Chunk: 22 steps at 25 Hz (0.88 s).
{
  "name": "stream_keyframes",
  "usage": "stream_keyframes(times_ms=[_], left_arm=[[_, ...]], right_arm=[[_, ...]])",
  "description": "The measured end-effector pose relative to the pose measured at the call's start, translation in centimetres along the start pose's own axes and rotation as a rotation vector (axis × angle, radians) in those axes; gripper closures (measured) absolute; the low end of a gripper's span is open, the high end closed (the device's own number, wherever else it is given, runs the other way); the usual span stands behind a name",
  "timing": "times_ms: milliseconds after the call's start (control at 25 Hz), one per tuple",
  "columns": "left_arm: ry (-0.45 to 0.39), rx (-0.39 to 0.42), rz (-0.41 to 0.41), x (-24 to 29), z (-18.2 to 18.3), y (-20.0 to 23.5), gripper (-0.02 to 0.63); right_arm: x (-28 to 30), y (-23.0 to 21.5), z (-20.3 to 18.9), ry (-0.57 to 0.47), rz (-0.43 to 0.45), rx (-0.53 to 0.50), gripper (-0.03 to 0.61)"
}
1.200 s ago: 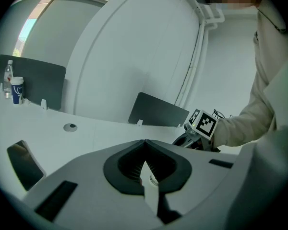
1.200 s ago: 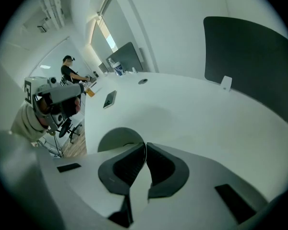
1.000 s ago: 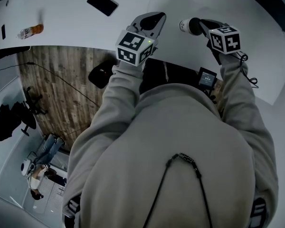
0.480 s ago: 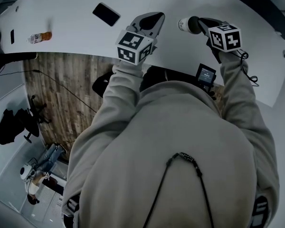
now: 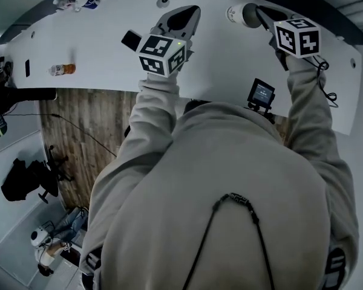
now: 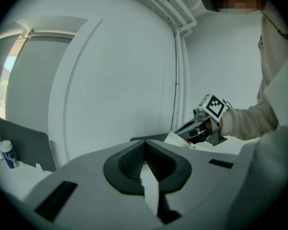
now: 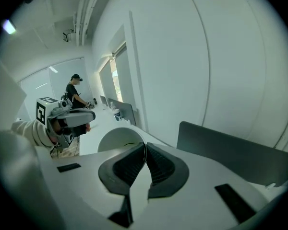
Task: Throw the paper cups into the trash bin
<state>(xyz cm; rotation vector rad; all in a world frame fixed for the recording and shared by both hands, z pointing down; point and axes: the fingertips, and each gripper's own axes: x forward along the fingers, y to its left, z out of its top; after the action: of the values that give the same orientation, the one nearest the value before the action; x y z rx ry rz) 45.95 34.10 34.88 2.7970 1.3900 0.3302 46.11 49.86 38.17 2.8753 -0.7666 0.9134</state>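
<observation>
On the left of the white table [image 5: 97, 47] a small bottle [image 5: 62, 69] lies on its side, and a dark phone [image 5: 131, 40] rests just beside the left gripper [image 5: 192, 11]. That gripper is held out over the table with its fingers pressed together and nothing between them. To its right, near the table's far edge, the paper cup [image 5: 237, 14] is tipped on its side with its base pointing left. The right gripper [image 5: 258, 12] pinches the cup by its rim, one finger inside the mouth and the other against the outer wall. I cannot tell whether the cup touches the table. Below the right arm, a small screen [image 5: 261, 93] stands at the table's near edge.
</observation>
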Motion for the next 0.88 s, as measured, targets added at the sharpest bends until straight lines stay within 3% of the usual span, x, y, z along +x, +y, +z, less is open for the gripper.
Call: stream_keyframes(times_ms=[240, 600, 880], left_arm=[[-0.029, 0.009, 0.009, 1.5, 1.4, -0.7, 0.615], [0.027, 0.016, 0.095, 0.5, 0.8, -0.6, 0.615], [0.053, -0.008, 0.268, -4.8, 1.1, 1.6, 0.615]], right_arm=[[-1.9, -1.4, 1.3, -0.033, -0.008, -0.017, 0.543], [-0.4, -1.3, 0.6, -0.001, 0.089, -0.035, 0.543], [1.9, 0.2, 1.3, 0.044, 0.206, -0.076, 0.543]])
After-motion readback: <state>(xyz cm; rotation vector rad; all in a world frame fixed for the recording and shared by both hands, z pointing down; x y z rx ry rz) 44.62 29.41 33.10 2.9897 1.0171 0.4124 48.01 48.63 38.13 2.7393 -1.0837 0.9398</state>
